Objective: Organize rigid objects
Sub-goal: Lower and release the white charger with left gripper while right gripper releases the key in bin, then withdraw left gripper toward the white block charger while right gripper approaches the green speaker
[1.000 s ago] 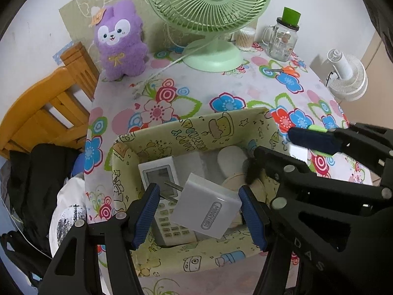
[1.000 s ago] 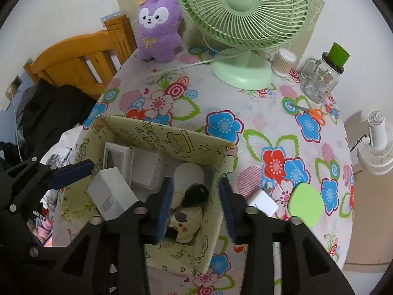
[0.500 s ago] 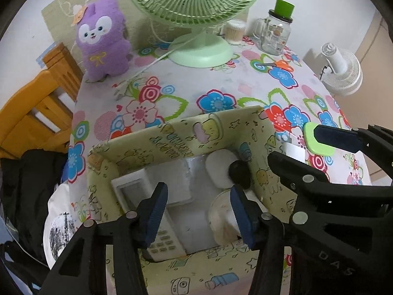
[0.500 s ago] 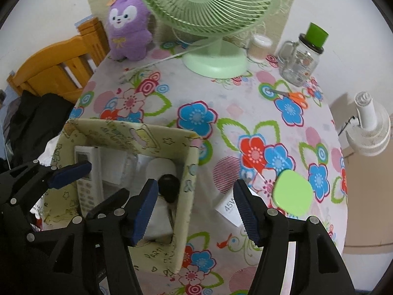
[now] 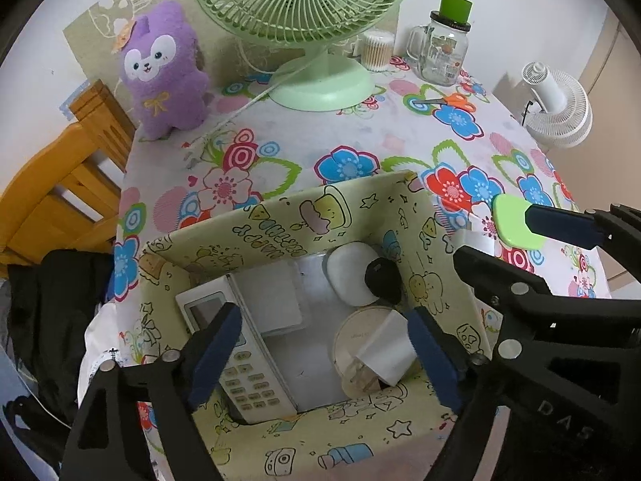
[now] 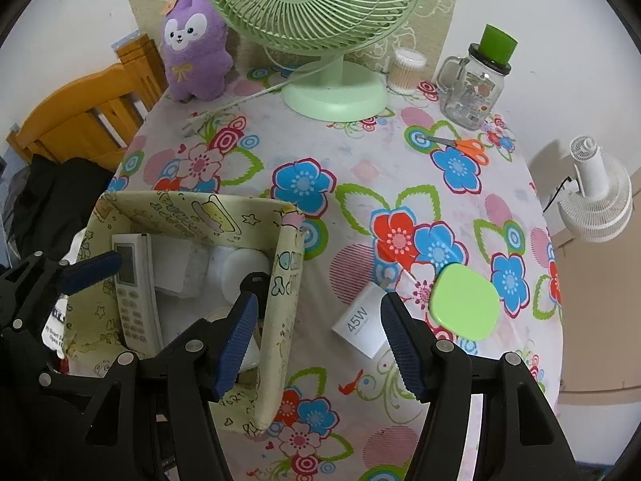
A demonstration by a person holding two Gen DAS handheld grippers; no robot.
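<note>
A lived-in home — floral tablecloth (image 6: 360, 168), purple plush toy (image 6: 194, 46) and green desk fan (image 6: 316, 12) far, wooden chair (image 6: 80, 120) left.

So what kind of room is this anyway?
Probably a home, a dining or living corner: a floral-clothed table with a desk fan, a plush toy and a wooden chair beside it.

At the far edge of a flowered tablecloth (image 6: 360, 184), a green desk fan (image 6: 316, 32), with a purple plush toy (image 6: 194, 48) to its left and a tub of cotton swabs (image 6: 406, 70) and a green-lidded glass jar mug (image 6: 474, 88) to its right. Just in front of the jar, orange-handled scissors (image 6: 460, 146) lying flat. Off the table, a wooden chair (image 5: 60, 184) on the left, dark clothing (image 5: 52, 304) below it, and a white fan (image 6: 597, 196) on the right.
</note>
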